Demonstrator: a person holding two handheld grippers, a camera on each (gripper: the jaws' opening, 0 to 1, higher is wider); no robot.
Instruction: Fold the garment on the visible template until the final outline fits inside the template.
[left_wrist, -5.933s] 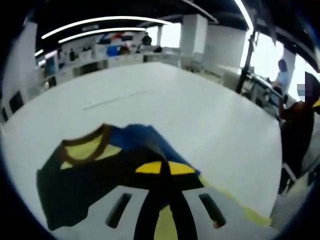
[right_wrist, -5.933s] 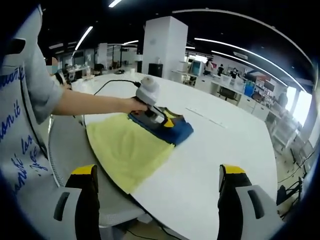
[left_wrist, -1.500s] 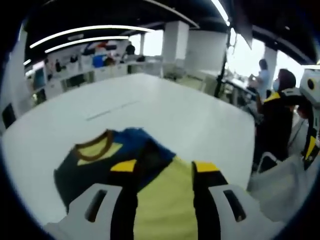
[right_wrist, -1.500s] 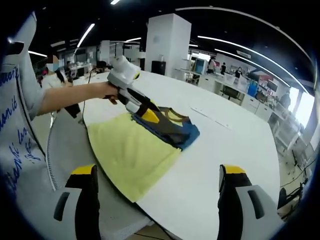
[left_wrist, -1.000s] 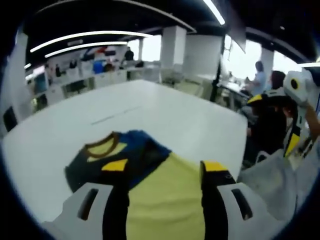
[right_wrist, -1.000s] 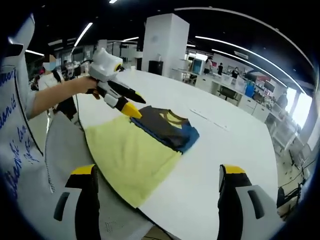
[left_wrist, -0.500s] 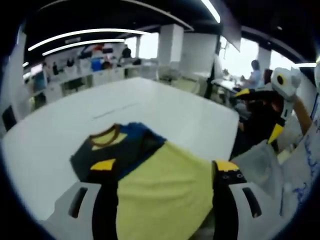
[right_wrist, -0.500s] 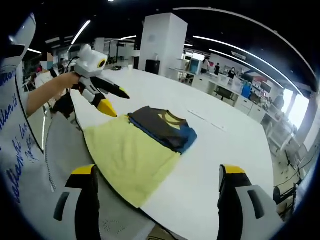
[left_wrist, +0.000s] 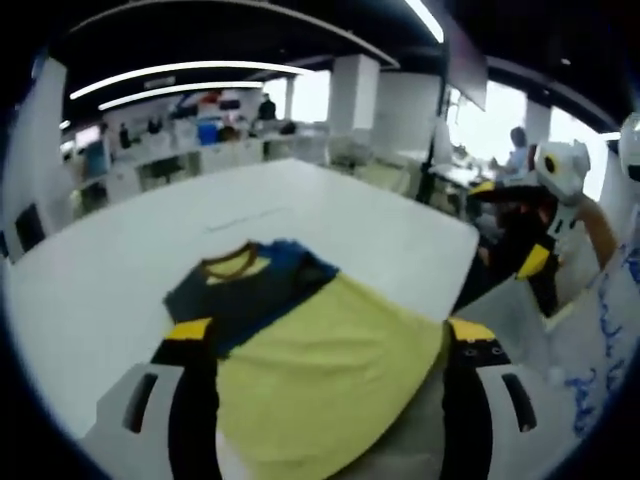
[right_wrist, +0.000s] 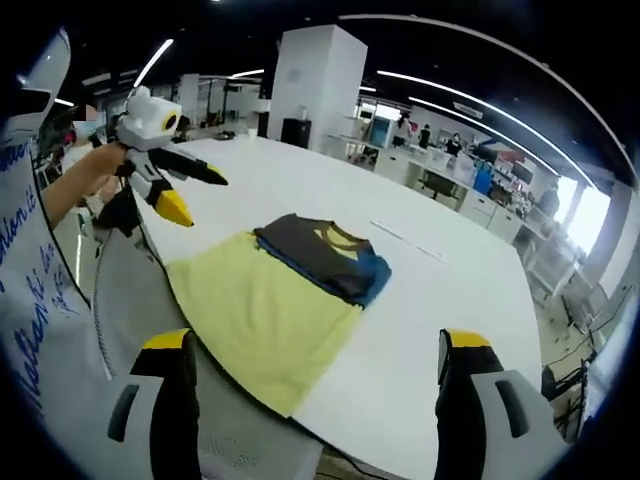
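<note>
The folded garment, dark grey and blue with a yellow collar, lies flat on the far end of a yellow template sheet. The sheet lies on a white table and hangs slightly over its near edge. My left gripper is open and held back above the sheet's near part, with nothing between its jaws. In the right gripper view the left gripper hovers in a hand, up and left of the garment, apart from it. My right gripper is open and empty, well short of the sheet.
The white table stretches wide beyond the garment, with a thin line marked on it. A grey surface lies by the table's near edge. A person's arm and printed sleeve are at the left. Desks and people stand far behind.
The left gripper let go of the garment, opened, then rose and drew back towards the person. The garment now lies flat and folded. The right gripper has stayed open and almost still.
</note>
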